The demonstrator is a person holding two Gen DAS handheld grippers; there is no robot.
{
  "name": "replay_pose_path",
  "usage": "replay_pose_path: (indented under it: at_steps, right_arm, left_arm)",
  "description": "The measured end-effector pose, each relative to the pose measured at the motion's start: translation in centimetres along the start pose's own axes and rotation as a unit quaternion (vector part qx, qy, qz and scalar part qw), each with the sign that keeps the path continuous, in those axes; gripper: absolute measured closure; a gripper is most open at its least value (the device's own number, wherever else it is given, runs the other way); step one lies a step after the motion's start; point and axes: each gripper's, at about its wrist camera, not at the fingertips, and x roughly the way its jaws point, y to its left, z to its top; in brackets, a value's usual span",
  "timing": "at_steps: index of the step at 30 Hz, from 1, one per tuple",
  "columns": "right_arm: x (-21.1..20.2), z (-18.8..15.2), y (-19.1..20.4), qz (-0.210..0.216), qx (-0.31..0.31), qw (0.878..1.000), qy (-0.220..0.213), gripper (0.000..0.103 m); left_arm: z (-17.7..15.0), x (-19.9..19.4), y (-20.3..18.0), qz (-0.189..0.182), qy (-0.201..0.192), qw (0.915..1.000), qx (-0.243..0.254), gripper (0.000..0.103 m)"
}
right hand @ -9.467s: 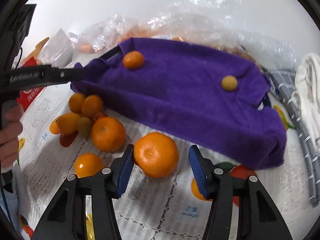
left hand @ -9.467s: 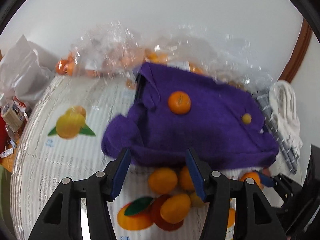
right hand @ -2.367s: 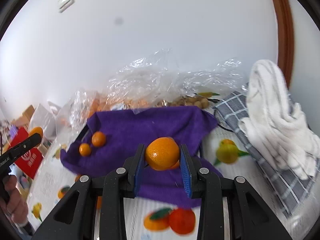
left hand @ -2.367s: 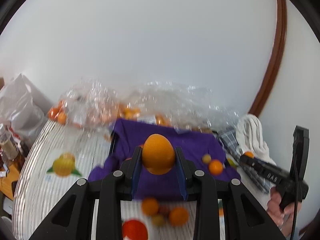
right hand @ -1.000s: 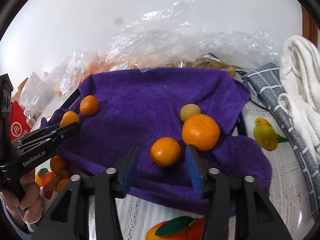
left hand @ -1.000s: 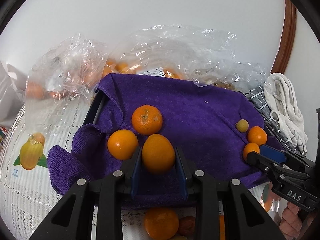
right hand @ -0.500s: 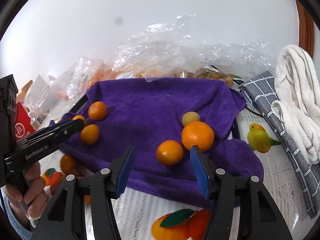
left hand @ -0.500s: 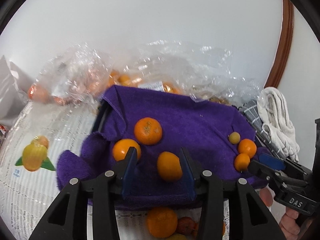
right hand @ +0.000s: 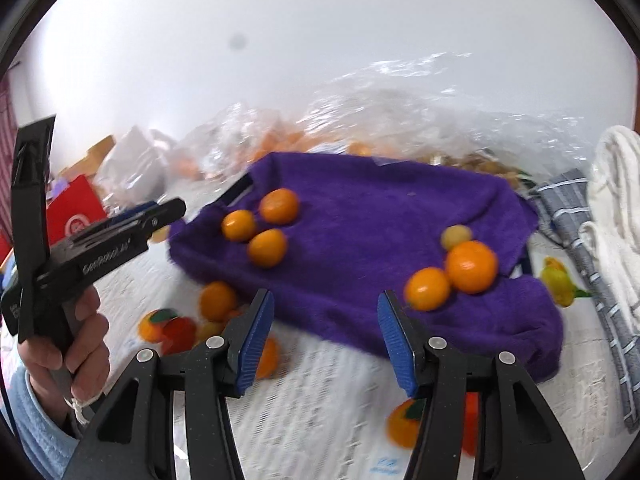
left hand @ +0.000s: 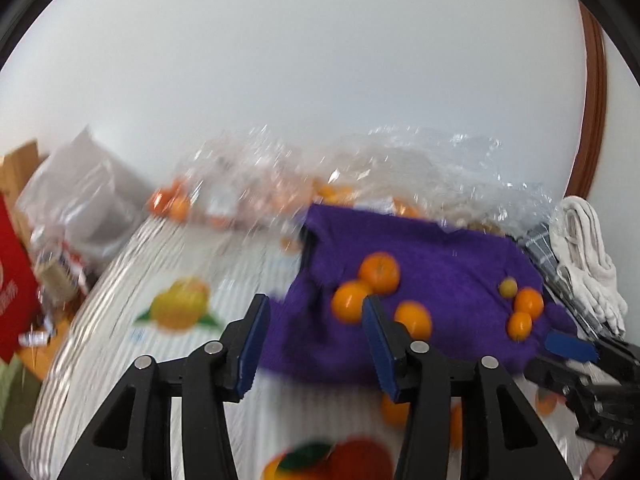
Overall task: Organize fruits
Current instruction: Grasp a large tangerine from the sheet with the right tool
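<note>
Both empty, jaws apart: left gripper (left hand: 312, 344), right gripper (right hand: 326, 334). Loose oranges (right hand: 218, 300) lying off the purple towel (right hand: 380, 216), just beyond its near-left edge. Judged nearer the left gripper; the right hanging over the towel's front edge.

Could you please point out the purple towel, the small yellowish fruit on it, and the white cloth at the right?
purple towel (right hand: 368, 216): right wrist view, bare middle of its top.
small yellowish fruit (right hand: 456, 235): right wrist view, its centre.
white cloth (right hand: 616, 184): right wrist view, upper fold.
</note>
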Motion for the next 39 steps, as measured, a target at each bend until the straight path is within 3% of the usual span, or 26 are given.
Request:
replay_pose_path:
  at_steps: [4,8,12,16,19,21,24,29,35,39]
  right_arm:
    - [0.7,-1.3,2.2,0.01,-0.03,0.999,0.02,0.048]
    - [2.1,-2.6,3.8,0.01,-0.059,0.997,0.049,0.048]
    - [3.4,-3.1,4.5,0.004,-0.064,0.996,0.063,0.048]
    - [4.4,-3.0,4.8,-0.003,-0.064,0.995,0.073,0.048]
    - [5.0,-2.7,5.0,-0.008,-0.059,0.995,0.076,0.049]
    - [5.1,-2.6,5.1,-0.01,-0.06,0.995,0.075,0.061]
    - [5.0,-2.5,5.2,-0.009,-0.061,0.995,0.072,0.063]
    - [3.3,-2.6,4.0,-0.014,-0.057,0.997,0.057,0.064]
    - [-0.1,-2.4,0.0,-0.046,-0.019,0.999,0.016,0.064]
    - [-1.4,-3.8,-3.1,-0.062,0.022,0.998,0.011,0.064]
  left_arm:
    - [-2.5,-1.1,2.4,0.015,0.034,0.9993,-0.009,0.057]
    - [-3.0,-1.9,3.8,0.016,0.033,0.9989,-0.03,0.057]
    - [-3.3,-1.0,2.8,0.016,0.058,0.9981,-0.016,0.057]
    - [-3.5,-0.3,1.8,0.056,0.076,0.9954,0.011,0.057]
    - [-3.5,-0.6,1.9,0.042,0.076,0.9962,0.007,0.057]
    - [-3.6,-0.6,2.0,0.037,0.08,0.9961,0.004,0.057]
    - [-3.7,0.0,1.9,0.037,0.098,0.9945,0.006,0.057]
    - [-3.9,1.1,2.8,0.03,0.128,0.9912,-0.014,0.057]
    - [-4.0,1.2,2.9,0.021,0.128,0.9914,-0.018,0.053]
    - [-4.0,0.8,3.0,0.005,0.12,0.9925,-0.022,0.053]
